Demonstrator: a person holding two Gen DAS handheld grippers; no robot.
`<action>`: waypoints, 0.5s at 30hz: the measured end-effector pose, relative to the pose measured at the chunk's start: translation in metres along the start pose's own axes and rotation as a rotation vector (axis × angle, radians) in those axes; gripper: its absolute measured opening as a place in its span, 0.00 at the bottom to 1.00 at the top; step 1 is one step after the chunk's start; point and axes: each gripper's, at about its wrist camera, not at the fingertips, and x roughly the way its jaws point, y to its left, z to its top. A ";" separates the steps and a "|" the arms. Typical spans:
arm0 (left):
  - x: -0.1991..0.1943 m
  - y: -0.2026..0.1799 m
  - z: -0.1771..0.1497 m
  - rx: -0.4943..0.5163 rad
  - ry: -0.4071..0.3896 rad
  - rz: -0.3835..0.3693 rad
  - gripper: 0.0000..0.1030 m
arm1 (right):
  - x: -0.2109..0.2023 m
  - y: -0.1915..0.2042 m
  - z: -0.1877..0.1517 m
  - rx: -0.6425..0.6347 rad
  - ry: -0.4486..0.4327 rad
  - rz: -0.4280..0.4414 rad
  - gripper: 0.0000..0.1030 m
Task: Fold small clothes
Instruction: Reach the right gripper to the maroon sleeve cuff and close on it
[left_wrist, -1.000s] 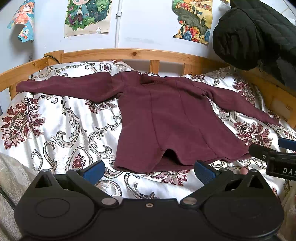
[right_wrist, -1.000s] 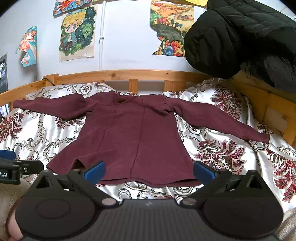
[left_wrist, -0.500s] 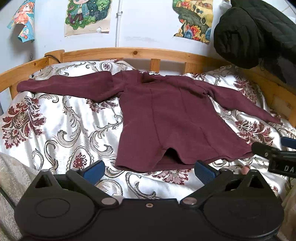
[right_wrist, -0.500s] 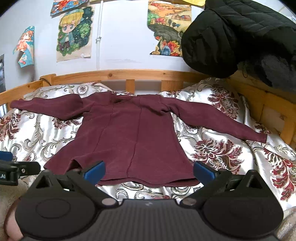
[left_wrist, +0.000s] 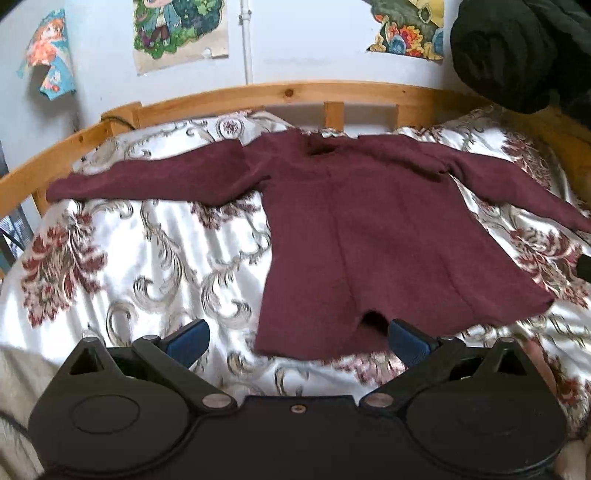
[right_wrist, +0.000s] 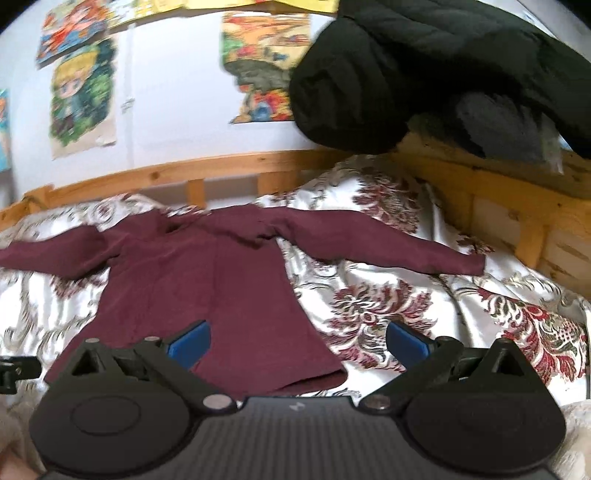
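Note:
A maroon long-sleeved top (left_wrist: 369, 236) lies flat and face up on the bed, sleeves spread to both sides, neck toward the headboard; it also shows in the right wrist view (right_wrist: 207, 288). My left gripper (left_wrist: 297, 341) is open and empty just in front of the hem's left part. My right gripper (right_wrist: 297, 343) is open and empty over the hem's right corner, not touching the cloth. The right sleeve cuff (right_wrist: 469, 264) lies far right.
The bed has a white floral cover (left_wrist: 155, 258) and a wooden rail (left_wrist: 288, 92) round the back and sides. A black padded jacket (right_wrist: 443, 66) hangs over the right rail. Posters hang on the wall behind.
Both grippers moved forward toward the top's hem. The right gripper also swung right, so the top now sits left in its view. The top has not moved.

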 end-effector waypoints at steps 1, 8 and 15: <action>0.003 -0.002 0.005 0.002 0.000 0.002 0.99 | 0.003 -0.006 0.004 0.025 0.000 -0.008 1.00; 0.027 -0.015 0.039 0.038 -0.013 0.015 0.99 | 0.028 -0.048 0.024 0.147 -0.009 -0.083 1.00; 0.063 -0.030 0.073 0.090 -0.005 0.010 0.99 | 0.061 -0.087 0.033 0.273 0.020 -0.145 1.00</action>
